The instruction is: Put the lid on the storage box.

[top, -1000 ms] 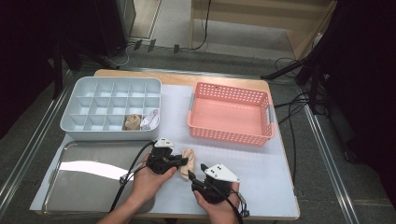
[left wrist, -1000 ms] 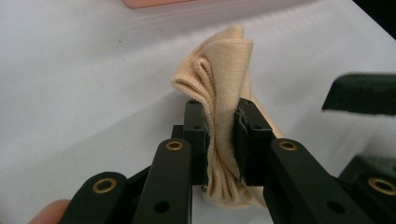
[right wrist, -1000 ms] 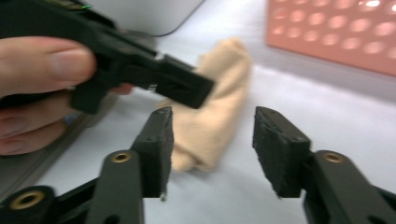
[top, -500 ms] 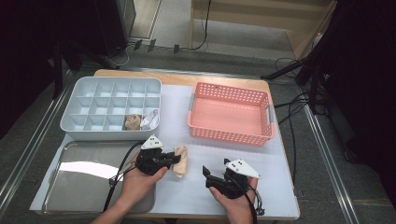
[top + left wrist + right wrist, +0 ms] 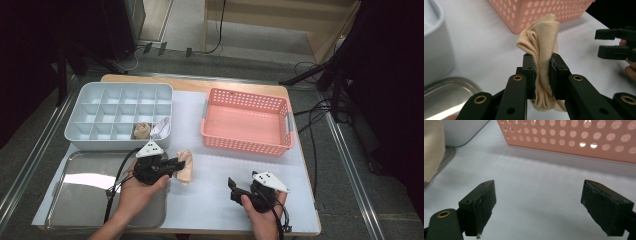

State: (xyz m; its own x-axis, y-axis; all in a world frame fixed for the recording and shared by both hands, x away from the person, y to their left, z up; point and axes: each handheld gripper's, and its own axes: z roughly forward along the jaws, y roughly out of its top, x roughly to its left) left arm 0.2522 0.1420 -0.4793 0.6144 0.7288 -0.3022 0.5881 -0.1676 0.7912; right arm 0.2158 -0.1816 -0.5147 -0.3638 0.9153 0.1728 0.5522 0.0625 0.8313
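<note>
- High view: the left gripper [image 5: 172, 164] pinches a folded beige cloth [image 5: 186, 166] just above the white mat, between the steel tray [image 5: 65, 210] and the pink basket [image 5: 246, 121].
- Left gripper view: both pads press on the cloth's [image 5: 541, 60] middle, and loose folds bulge above and below the jaws.
- The right gripper [image 5: 233, 187] sits well apart, near the table's front edge; its jaws have just been opening and now stand wide with nothing between them.
- Risk: the bundle is held by one narrow pinch, so a fold could slide free and the cloth unroll on the way.
- Risk: the likely goal, the grey divided box [image 5: 120, 114], has small cells, two already filled; hanging fabric may snag on a partition or straddle two cells.
</note>
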